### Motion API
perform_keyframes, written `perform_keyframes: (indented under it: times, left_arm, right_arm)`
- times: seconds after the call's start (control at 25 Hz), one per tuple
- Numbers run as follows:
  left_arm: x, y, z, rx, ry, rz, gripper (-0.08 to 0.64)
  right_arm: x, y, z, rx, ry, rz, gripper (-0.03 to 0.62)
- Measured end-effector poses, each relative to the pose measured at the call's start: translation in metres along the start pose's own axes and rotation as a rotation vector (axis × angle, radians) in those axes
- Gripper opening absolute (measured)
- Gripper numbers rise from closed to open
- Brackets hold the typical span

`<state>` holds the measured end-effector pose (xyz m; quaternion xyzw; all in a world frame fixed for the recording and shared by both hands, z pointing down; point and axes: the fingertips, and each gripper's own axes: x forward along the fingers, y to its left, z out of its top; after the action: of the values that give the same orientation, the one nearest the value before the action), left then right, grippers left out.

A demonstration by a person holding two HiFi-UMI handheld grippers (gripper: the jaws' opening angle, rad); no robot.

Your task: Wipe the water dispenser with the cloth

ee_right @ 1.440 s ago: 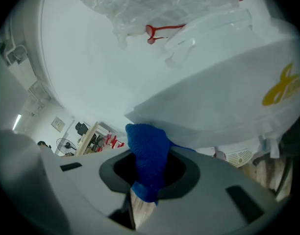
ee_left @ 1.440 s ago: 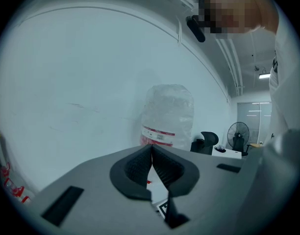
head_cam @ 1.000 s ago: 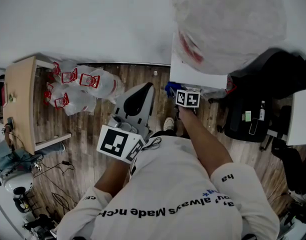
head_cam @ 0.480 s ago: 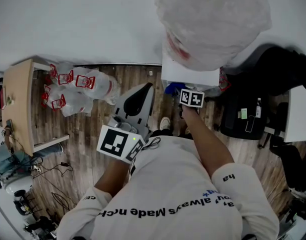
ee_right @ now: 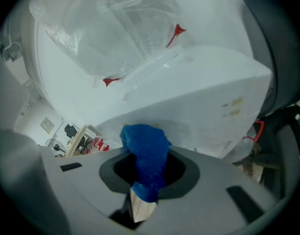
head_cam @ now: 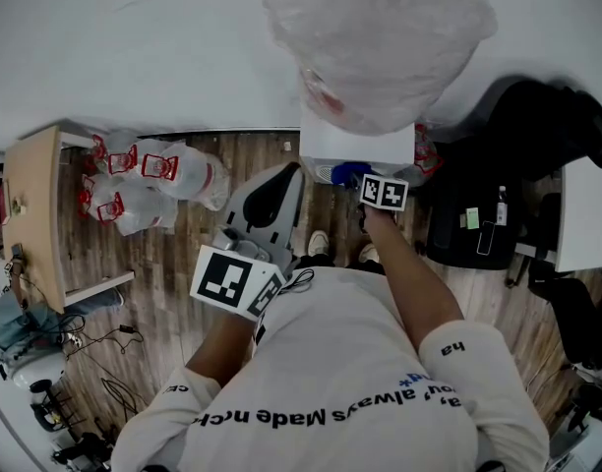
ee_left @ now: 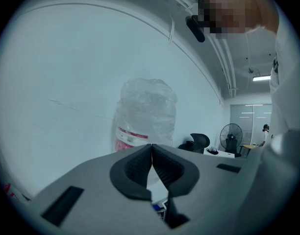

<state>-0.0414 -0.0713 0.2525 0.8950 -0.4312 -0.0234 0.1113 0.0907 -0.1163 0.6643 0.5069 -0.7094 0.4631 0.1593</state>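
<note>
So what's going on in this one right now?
A person is working on a white water dispenser with two handheld grippers. The right gripper is shut on a blue cloth, held against or just short of the dispenser's front, below the plastic-wrapped bottle. The left gripper is shut, empty and held back.

Two grippers are counted, the left gripper (ee_left: 151,150) and the right gripper (ee_right: 149,166); one blue cloth (ee_right: 146,151) is seen between the right gripper's jaws, one water dispenser (ee_right: 204,102) and one wrapped bottle (ee_right: 115,28) just beyond it, and one fan (ee_left: 232,132) far beyond the left gripper
</note>
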Motion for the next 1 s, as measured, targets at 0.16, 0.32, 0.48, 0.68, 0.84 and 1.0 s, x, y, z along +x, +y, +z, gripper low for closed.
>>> perform_keyframes:
  times: [0.16,0.32,0.48,0.68,0.84,1.0]
  left_arm:
    - [0.005,-0.012,-0.001,0.002,-0.002,-0.009,0.020]
    - [0.011,-0.021,-0.002,0.003,0.001,-0.018,0.020]
    - [0.016,-0.030,-0.004,0.003,0.004,-0.027,0.020]
    - [0.023,-0.041,-0.005,0.002,0.006,-0.038,0.020]
    - [0.027,-0.050,-0.007,0.003,0.008,-0.044,0.020]
    - [0.030,-0.055,-0.009,0.004,0.012,-0.046,0.020]
  right_arm:
    - [-0.011,-0.019,0.002,0.008,-0.006,-0.017,0.086]
    - [-0.022,-0.036,0.006,0.018,-0.015,-0.035,0.087]
    - [-0.032,-0.055,0.008,0.028,-0.025,-0.052,0.087]
    - [-0.043,-0.073,0.012,0.033,-0.031,-0.066,0.087]
    - [-0.051,-0.085,0.013,0.038,-0.036,-0.074,0.087]
    - [-0.056,-0.096,0.014,0.036,-0.035,-0.082,0.089]
